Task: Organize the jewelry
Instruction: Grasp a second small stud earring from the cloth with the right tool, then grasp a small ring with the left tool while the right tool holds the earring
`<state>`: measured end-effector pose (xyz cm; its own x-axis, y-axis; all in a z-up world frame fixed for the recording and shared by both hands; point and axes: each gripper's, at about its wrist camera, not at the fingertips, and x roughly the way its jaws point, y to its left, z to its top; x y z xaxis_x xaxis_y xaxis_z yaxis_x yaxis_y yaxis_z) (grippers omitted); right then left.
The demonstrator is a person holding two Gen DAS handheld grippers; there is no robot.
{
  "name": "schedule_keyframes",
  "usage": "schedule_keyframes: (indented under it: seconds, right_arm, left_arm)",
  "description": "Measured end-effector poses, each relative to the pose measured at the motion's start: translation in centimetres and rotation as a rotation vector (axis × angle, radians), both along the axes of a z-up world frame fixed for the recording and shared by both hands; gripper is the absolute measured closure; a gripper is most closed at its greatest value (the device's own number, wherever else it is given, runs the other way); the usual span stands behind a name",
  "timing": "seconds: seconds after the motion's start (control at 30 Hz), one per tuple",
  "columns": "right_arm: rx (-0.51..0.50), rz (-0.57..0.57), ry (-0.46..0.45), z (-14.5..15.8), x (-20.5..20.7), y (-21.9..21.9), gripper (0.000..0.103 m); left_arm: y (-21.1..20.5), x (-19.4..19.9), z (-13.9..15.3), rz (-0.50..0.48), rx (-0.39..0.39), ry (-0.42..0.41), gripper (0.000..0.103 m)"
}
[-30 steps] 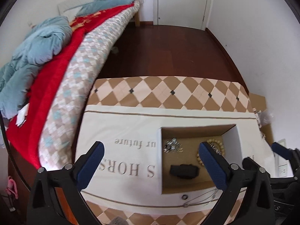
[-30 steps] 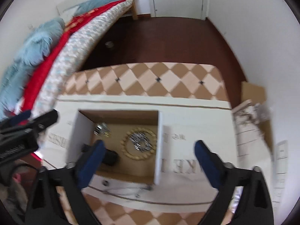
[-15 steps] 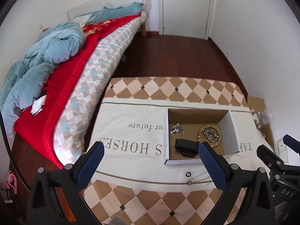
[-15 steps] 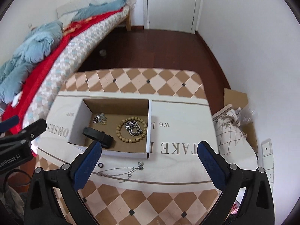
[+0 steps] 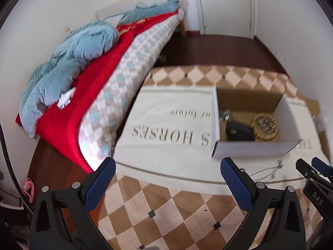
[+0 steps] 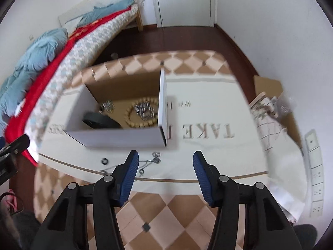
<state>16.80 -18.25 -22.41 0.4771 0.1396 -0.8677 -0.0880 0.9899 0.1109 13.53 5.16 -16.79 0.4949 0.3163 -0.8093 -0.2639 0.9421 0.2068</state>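
A white cardboard box point(image 6: 122, 138) with a brown inside stands on a cream cloth. In it lie a wooden bead bracelet point(image 6: 133, 120) around a silver chain point(image 6: 144, 109), a silver piece point(image 6: 106, 106) and a black item point(image 6: 100, 120). The box also shows in the left wrist view point(image 5: 249, 148). A thin silver necklace point(image 6: 149, 161) and a small dark ring point(image 6: 104, 161) lie on the cloth in front of the box. My right gripper point(image 6: 165, 166) is open and empty, just above the necklace. My left gripper point(image 5: 166, 177) is wide open and empty, left of the box.
The table has a checked cover point(image 5: 177, 212) under the cream cloth point(image 5: 166, 141). A bed point(image 5: 93, 66) with red and blue bedding stands close on the left. A cardboard piece and paper items point(image 6: 270, 104) lie at the right, by the wall.
Both grippers have dropped lower and pulled back toward the table's front edge. My right gripper's jaws have narrowed and now sit over the necklace. My left gripper has shifted left of the box.
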Motion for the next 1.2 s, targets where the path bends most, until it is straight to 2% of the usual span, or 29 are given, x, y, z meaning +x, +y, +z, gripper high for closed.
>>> schedule_keyframes:
  seconds: [0.17,0.3,0.33,0.37,0.4,0.43,0.5,0.63,0.73,0.87,1.03,1.1,1.2]
  right_arm:
    - [0.0,0.025,0.018,-3.8,1.0,1.4,0.047]
    - [-0.02,0.044,0.053,-5.9,1.8,2.6,0.048]
    - [-0.057,0.051,0.016,-6.0,1.5,3.1,0.063]
    - [-0.089,0.053,0.004,-6.0,1.4,3.4,0.069]
    - [-0.092,0.071,-0.005,-6.1,1.3,3.7,0.088]
    - [-0.103,0.074,-0.003,-6.1,1.2,3.9,0.095]
    - [-0.113,0.068,-0.002,-6.0,1.0,3.6,0.095]
    - [-0.068,-0.023,0.008,-5.0,0.6,-0.4,0.095]
    - [-0.058,-0.082,0.012,-4.3,0.6,-3.3,0.095]
    - [-0.06,-0.136,0.009,-3.8,0.7,-6.0,0.095]
    - [-0.059,-0.17,0.017,-4.2,0.7,-7.9,0.095]
    - [-0.058,-0.176,0.021,-4.3,0.4,-8.3,0.095]
    - [-0.05,-0.183,0.028,-4.6,0.3,-8.6,0.095]
  left_arm:
    - [1.0,0.6,-3.5,0.059,-0.018,0.067,0.0]
    - [1.9,1.0,-4.7,0.086,-0.023,0.092,0.0]
    - [2.1,1.1,-5.0,0.089,-0.025,0.095,0.0]
    - [2.1,1.2,-5.2,0.091,-0.02,0.101,0.0]
    - [2.2,1.3,-5.4,0.089,-0.02,0.105,0.0]
    - [2.2,1.4,-5.6,0.086,-0.023,0.108,0.0]
    - [2.0,1.6,-5.8,0.078,-0.031,0.115,0.0]
    - [0.5,1.9,-6.1,0.019,-0.084,0.115,0.001]
    - [-1.5,2.6,-7.1,-0.041,-0.133,0.151,0.001]
    - [-4.2,3.7,-8.4,-0.113,-0.19,0.197,0.009]
    - [-6.6,4.7,-9.4,-0.161,-0.2,0.221,0.01]
    - [-7.1,4.9,-9.6,-0.17,-0.196,0.226,0.027]
    - [-7.5,5.3,-10.2,-0.183,-0.208,0.241,0.042]
